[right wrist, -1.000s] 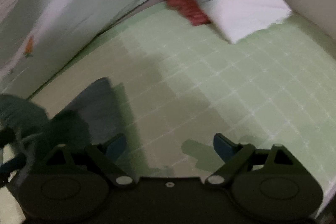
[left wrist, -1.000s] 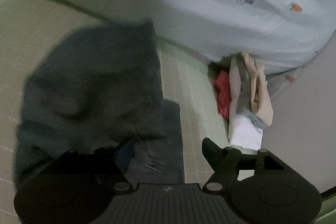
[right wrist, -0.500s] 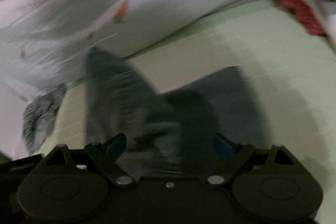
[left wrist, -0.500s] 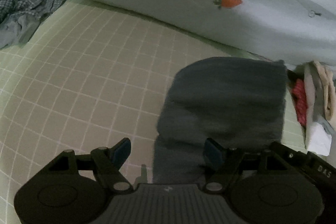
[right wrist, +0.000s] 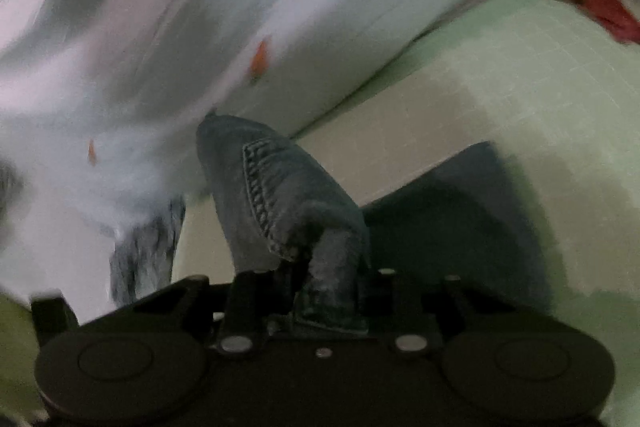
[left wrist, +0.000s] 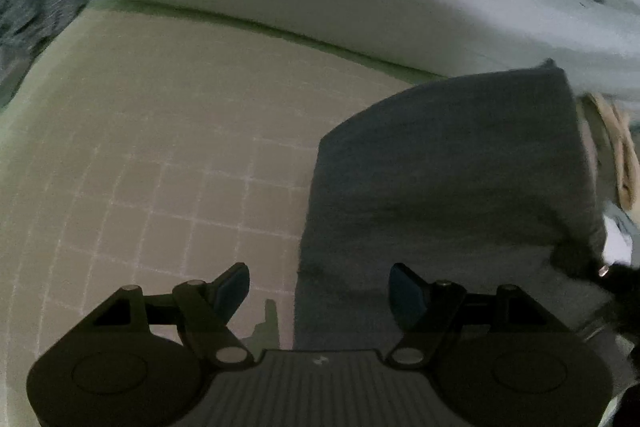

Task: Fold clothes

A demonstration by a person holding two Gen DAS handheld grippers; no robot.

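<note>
- The left hand-held gripper tilts down at the bed, its jaws spread and opening, empty.
- The dark grey garment lies flat ahead and to its right, one edge between the fingers.
- The right hand-held gripper is closing on a bunched, stitched fold of that garment, lifted off the bed.
- No writing can be read.
</note>
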